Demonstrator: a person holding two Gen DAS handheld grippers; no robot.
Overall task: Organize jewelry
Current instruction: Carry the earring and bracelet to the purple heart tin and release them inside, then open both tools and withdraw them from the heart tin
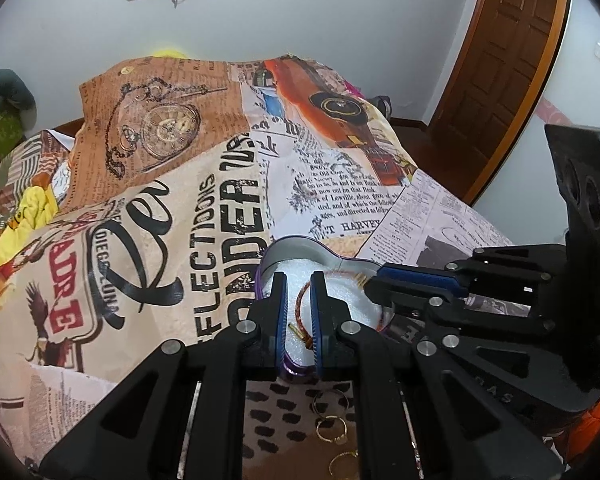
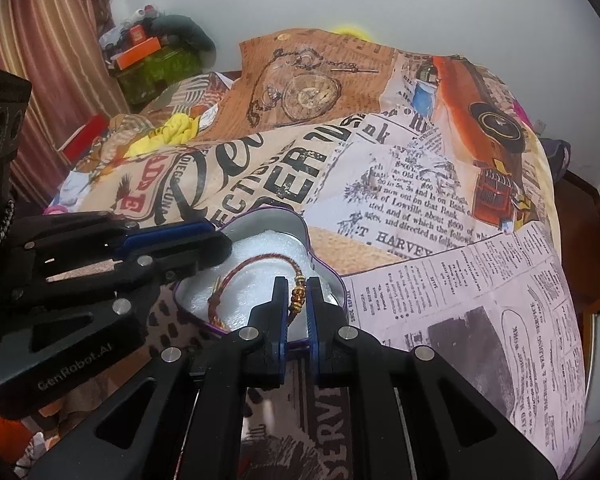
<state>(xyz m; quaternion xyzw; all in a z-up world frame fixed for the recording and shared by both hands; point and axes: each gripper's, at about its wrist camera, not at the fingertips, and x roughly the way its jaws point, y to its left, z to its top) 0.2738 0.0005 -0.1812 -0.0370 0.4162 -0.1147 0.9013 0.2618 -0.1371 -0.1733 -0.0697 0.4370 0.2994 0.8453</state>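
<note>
Currently the right hand-held gripper [image 2: 299, 298] is pinching the beaded part of the bracelet [image 2: 260, 264], which is lying on white foam in the heart-shaped tin [image 2: 324, 256]; the left hand-held gripper [image 1: 299, 300] is straddling its cord, narrowly parted. Judging by this, the gold rings [image 1: 331, 428] on the bedspread [image 1: 160, 220] are waiting.

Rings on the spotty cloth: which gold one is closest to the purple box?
The topmost gold ring, just below the purple tin. The middle ring and bottom ring lie lower in the picture, farther from it.
</note>
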